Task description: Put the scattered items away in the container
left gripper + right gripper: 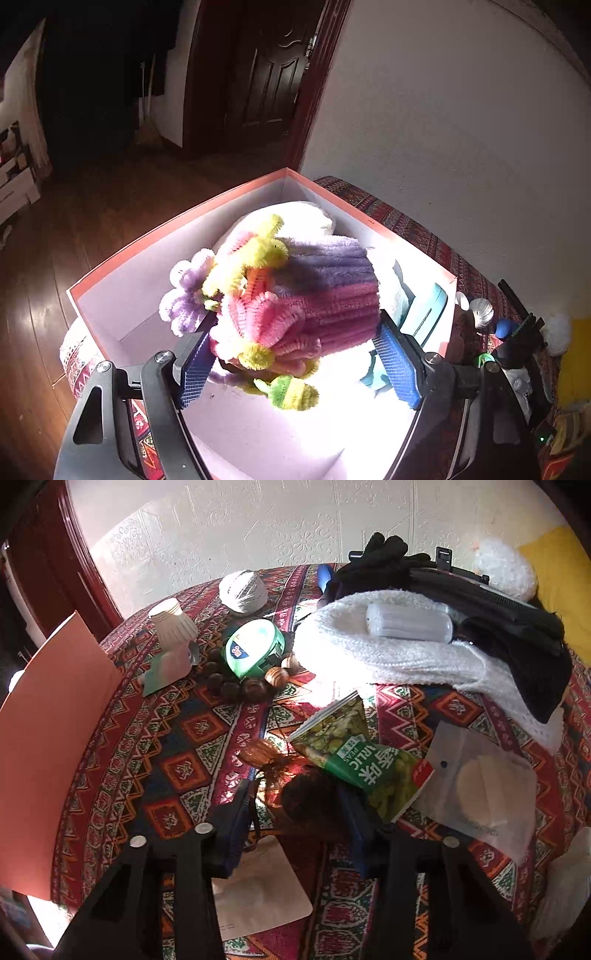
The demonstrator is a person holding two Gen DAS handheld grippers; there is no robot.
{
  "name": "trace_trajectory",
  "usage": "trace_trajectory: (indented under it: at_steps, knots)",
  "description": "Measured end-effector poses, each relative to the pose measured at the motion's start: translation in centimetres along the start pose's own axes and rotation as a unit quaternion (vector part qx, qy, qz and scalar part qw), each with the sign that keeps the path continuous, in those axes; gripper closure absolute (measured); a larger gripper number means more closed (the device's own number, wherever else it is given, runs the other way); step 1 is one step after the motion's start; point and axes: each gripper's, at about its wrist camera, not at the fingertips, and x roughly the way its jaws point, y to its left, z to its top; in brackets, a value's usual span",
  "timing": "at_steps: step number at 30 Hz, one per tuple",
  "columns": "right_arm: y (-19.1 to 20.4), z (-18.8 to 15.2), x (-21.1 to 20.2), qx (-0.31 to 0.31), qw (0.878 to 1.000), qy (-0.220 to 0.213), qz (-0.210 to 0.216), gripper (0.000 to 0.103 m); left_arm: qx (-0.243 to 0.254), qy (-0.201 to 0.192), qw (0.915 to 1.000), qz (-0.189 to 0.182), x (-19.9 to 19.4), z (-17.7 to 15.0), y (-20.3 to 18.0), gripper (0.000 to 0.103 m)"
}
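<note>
In the left wrist view my left gripper (295, 354) hangs over the orange-rimmed white box (177, 229). Its blue pads (195, 365) are spread wide on either side of a fuzzy pipe-cleaner bouquet (280, 295) in pink, purple and yellow; whether they press it I cannot tell. White cloth (306, 218) and a teal item (424, 314) lie in the box. In the right wrist view my right gripper (295, 812) is low over the patterned tablecloth (177, 738), jaws around a dark brown tasselled item (306, 794). A green pea snack bag (358, 760) lies just beyond.
On the cloth lie a green tape measure (255, 646), brown beads (255, 690), a white twine ball (243, 590), a paper cup (173, 624), a white knit scarf (388, 657), a clear bottle (410, 622), black gloves (480, 616) and clear pouches (484, 786). The box wall (51, 746) stands left.
</note>
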Motion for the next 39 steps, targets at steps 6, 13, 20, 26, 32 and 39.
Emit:
trace_trajectory:
  at_steps: [6, 13, 20, 26, 32, 39]
  knots:
    - [-1.4, 0.7, -0.8, 0.039, 0.998, -0.005, 0.042, 0.088, 0.001, -0.009, 0.9998, 0.020, -0.9, -0.1, 0.2, 0.022]
    - [-0.3, 1.8, -3.7, 0.084, 0.984, -0.031, 0.153, 0.091, 0.003, -0.011, 0.9997, 0.023, -1.4, 0.1, 0.9, 0.022]
    - [5.2, 2.5, -11.2, 0.065, 0.943, -0.090, 0.315, 0.091, -0.022, -0.015, 0.9991, 0.033, -1.7, 1.0, 3.5, 0.022]
    - [14.6, 1.1, -16.2, -0.021, 0.914, -0.108, 0.389, 0.091, -0.050, -0.015, 0.9978, 0.040, -1.9, 1.4, 5.9, 0.022]
    - [23.8, -0.9, -16.2, -0.114, 0.900, -0.073, 0.415, 0.091, -0.053, -0.018, 0.9977, 0.038, -2.4, 1.5, 6.8, 0.022]
    - [24.9, -1.8, -14.6, -0.118, 0.915, -0.070, 0.380, 0.077, -0.059, -0.024, 0.9970, 0.044, -2.7, 1.8, 7.8, 0.022]
